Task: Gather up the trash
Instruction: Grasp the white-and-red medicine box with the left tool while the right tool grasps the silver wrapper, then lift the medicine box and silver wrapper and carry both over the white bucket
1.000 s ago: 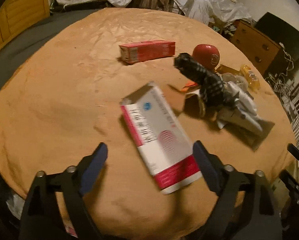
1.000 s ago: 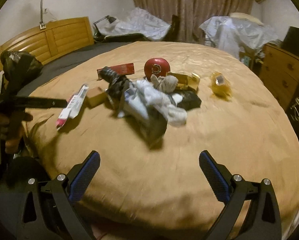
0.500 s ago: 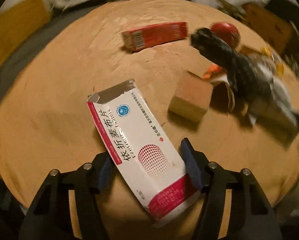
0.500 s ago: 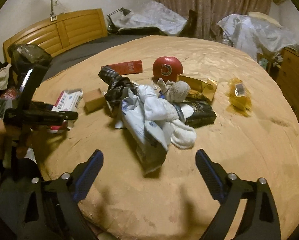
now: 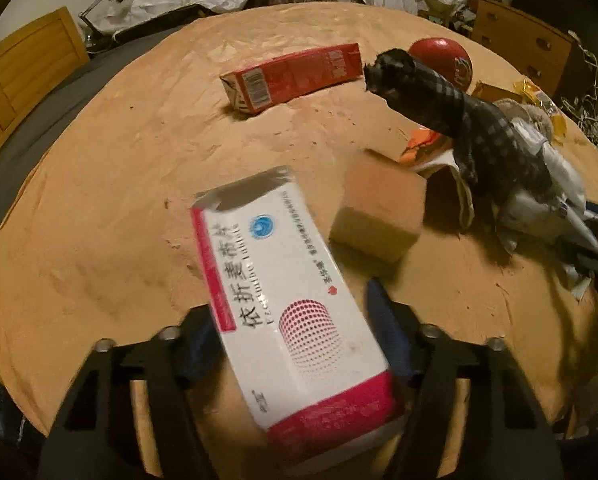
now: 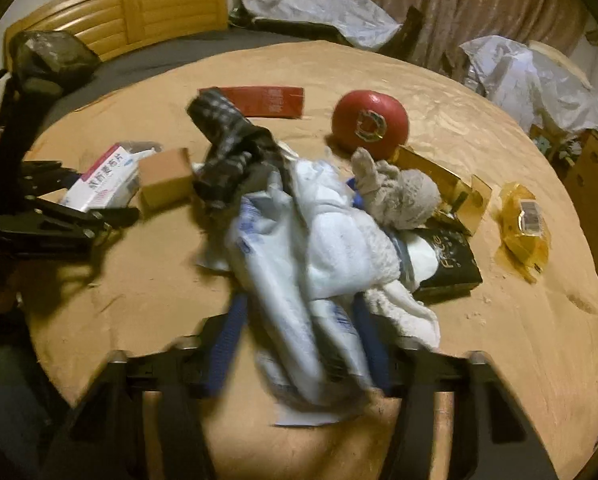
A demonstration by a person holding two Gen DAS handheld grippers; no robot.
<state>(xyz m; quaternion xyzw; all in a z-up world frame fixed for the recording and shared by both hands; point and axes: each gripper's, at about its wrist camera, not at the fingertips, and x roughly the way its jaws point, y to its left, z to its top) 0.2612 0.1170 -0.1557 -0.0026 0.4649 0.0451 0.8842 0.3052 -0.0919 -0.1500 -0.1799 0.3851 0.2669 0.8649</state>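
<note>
My left gripper (image 5: 295,344) is shut on a white and pink medicine box (image 5: 287,300), which lies between its blue pads over the tan bed cover (image 5: 99,208). The box also shows in the right wrist view (image 6: 103,182), with the left gripper (image 6: 59,216) around it. My right gripper (image 6: 299,340) is shut on a white and blue plastic wrapper (image 6: 295,320) at the near end of a trash pile. In the pile lie a dark checked cloth (image 6: 227,148), a grey sock (image 6: 399,196) and a black packet (image 6: 447,268).
A small brown box (image 5: 379,212) sits right of the medicine box. A red carton (image 5: 295,76) and a red round tin (image 6: 371,124) lie farther back. A yellow wrapper (image 6: 523,228) lies at the right. A wooden headboard (image 6: 139,12) and a dresser (image 5: 527,48) flank the bed.
Both grippers have moved forward and closed: the left one on the medicine box, the right one on the white wrapper. A second ago both were wide open.
</note>
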